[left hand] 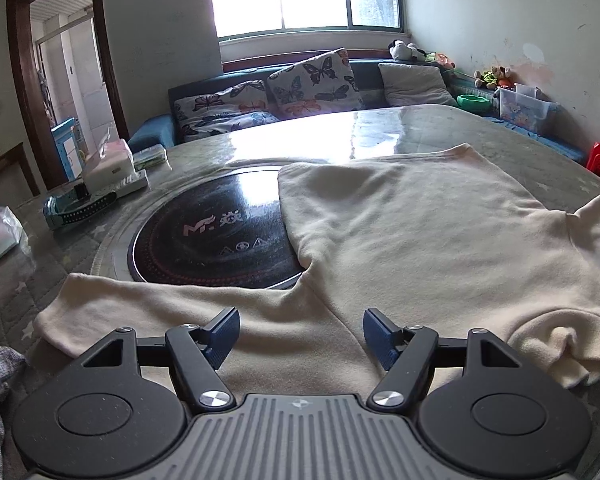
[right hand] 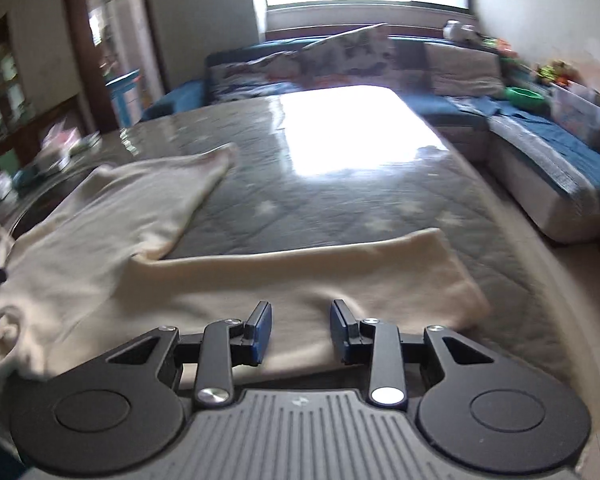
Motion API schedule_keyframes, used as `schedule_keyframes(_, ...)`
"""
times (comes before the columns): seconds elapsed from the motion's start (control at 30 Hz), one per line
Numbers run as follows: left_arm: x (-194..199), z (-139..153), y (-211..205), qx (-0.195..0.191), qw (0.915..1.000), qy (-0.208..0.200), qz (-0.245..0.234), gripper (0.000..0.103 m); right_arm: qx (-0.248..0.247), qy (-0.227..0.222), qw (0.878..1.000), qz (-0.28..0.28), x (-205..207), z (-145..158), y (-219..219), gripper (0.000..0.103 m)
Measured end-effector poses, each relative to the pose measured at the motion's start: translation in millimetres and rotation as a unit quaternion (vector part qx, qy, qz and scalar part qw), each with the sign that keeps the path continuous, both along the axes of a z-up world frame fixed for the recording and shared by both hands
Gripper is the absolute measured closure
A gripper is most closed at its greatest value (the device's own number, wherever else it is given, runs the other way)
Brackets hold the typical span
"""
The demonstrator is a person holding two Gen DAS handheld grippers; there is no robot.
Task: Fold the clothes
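Note:
A cream long-sleeved top lies spread flat on the table, body running away from me, collar at the near right. Its left sleeve stretches out to the left under my left gripper, which is open and empty just above the cloth near the armpit. In the right wrist view the top lies to the left and its right sleeve stretches to the right. My right gripper is open and empty just above that sleeve.
A black round induction hob is set in the table, partly under the top. Tissue packs, a watch-like strap and small items sit at the left. A sofa with cushions lies beyond; the table's right edge is close.

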State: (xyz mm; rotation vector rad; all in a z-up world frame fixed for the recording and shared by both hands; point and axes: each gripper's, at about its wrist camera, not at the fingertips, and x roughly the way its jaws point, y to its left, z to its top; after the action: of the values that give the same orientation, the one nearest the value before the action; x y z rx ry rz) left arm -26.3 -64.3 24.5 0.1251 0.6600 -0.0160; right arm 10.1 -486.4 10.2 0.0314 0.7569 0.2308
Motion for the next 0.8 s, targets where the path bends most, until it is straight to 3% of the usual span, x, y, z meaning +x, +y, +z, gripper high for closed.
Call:
schedule_keyframes(0.33,-3.7,20.4,-46.2,0.001,0.9976,-0.024,-0.065,0.029,-0.007,-0.025,0.988,-0.153,-1.7,-3.3,-68.1,0.070)
schedule_keyframes(0.53,-1.6,21.2,-86.9,-0.002,0.9918,-0.024,-0.125,0.029,0.021,-0.015,0.991,-0.134,2.1,-11.9,-63.3,0.070)
schedule_keyframes(0.57,-1.6,19.7,-94.7,-0.002,0.9904,-0.024,-0.136,0.029,0.020,-0.016,0.991,-0.131,3.0,-12.6,-61.1,0.074)
schedule_keyframes(0.6,-1.3,18.8,-100.8,0.000,0.9892,-0.023,-0.144,0.029,0.020,-0.016,0.991,-0.131,3.7,-12.8,-60.0,0.085)
schedule_keyframes(0.63,-1.2,17.6,-107.2,0.001,0.9880,-0.022,-0.153,0.029,0.025,-0.018,0.991,-0.133,3.7,-11.9,-60.1,0.090)
schedule_keyframes(0.8,0.8,13.4,-135.3,0.003,0.9820,-0.018,-0.188,0.029,0.042,-0.034,0.988,-0.145,-3.3,-3.1,-63.0,0.095)
